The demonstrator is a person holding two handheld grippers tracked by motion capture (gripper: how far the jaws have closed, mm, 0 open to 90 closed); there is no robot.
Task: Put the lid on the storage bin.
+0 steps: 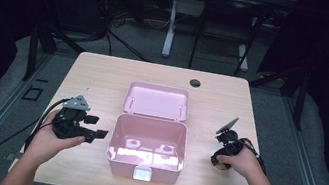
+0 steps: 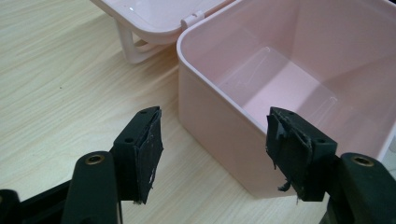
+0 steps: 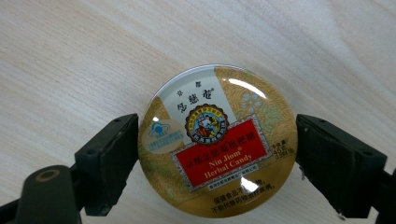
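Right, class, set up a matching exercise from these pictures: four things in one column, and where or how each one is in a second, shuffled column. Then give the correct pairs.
Things
1. pink box
2. lid
3. candy tin
4. left gripper

Places or states
A. lies on the table between the jaws of the right gripper
B. folded back flat behind the box
C. open, jaws pointing at the box's side
D. open and empty, in the middle of the table

Pairs: 1-D, 2-B, 3-A, 4-C
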